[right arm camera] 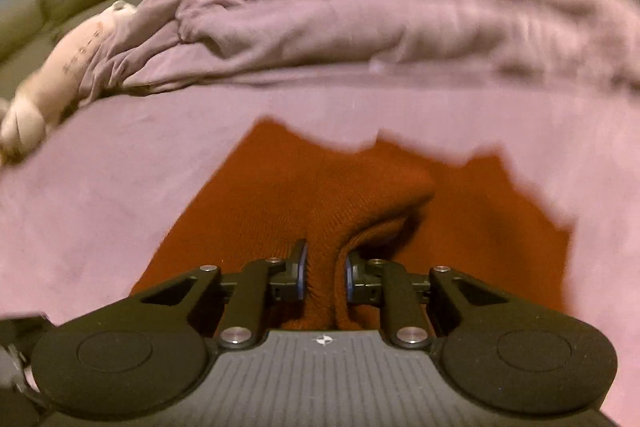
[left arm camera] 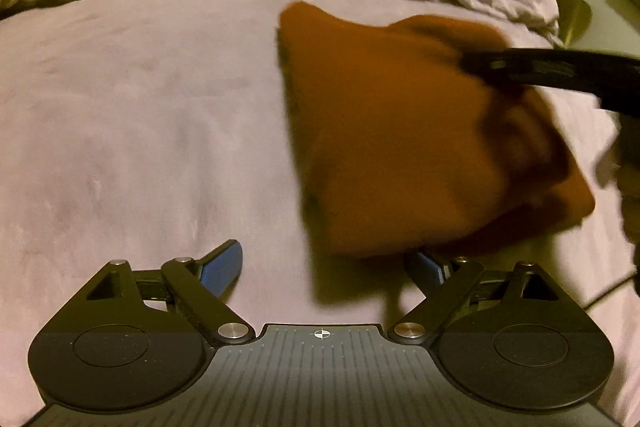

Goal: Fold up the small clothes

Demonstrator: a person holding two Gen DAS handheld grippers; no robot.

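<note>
One rust-orange knitted cloth (right arm camera: 280, 195) on the lilac bed sheet (left arm camera: 140, 107) | right gripper (right arm camera: 323, 277) pinches its edge, lifting to fold | left gripper (left arm camera: 328, 267) spread wide, waiting beside it

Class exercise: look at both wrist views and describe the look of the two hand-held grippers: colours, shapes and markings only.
Both look alike. The left hand-held gripper and right hand-held gripper each have matte black linkage arms with silver pivot screws, two rounded black discs at the base, a grey ribbed centre plate bearing a small white crosshair mark, and blue textured finger pads. No cables or sleeves show.
</note>
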